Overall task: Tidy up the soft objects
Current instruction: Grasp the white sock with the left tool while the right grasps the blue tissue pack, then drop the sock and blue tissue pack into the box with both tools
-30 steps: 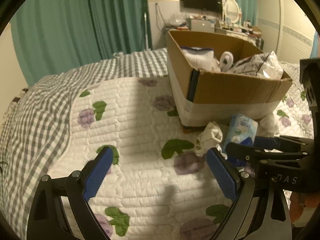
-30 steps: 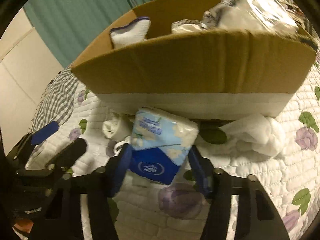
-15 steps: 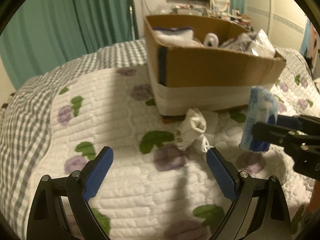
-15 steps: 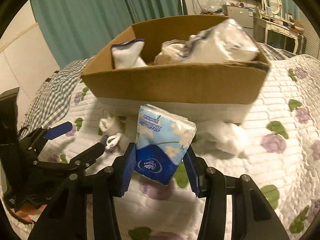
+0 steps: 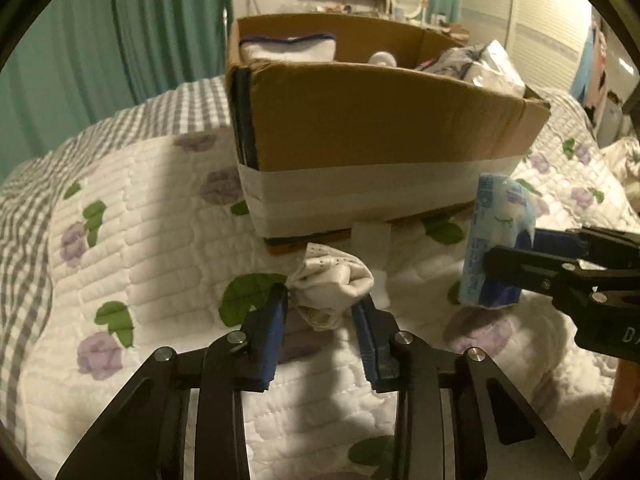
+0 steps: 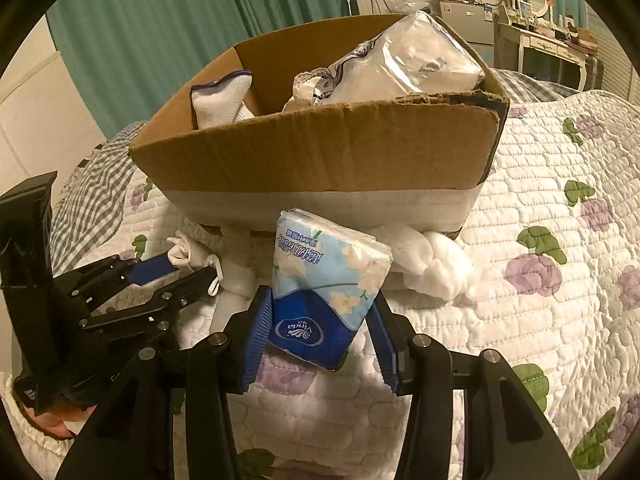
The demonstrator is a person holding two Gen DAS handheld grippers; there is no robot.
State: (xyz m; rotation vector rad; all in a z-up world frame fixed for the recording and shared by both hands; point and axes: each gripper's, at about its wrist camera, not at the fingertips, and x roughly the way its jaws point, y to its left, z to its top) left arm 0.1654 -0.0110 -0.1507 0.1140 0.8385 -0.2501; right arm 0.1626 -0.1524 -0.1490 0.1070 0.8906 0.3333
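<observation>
White sock bundle (image 5: 332, 284) sat at 6 o'clock from the box (image 5: 372, 132); my left claw (image 5: 322, 312) had just pinched onto it. Right claw (image 6: 316, 320) gripped the tissue pack (image 6: 324, 284). I'd lift both clear over the rim.

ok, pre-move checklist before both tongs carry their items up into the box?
1. Right tongs gripping the tissue pack: ok, pads squeeze its blue lower end.
2. Left tongs on the white balled sock: ok; the tongs have just closed on it, pads at both sides.
3. Sock off the quilt: not ok, it lies on it.
4. Room in the cardboard box: ok, a gap between the folded white cloth and the plastic-wrapped pack.
5. Loose white fluffy piece by the box base clear of both tongs: ok.
</observation>
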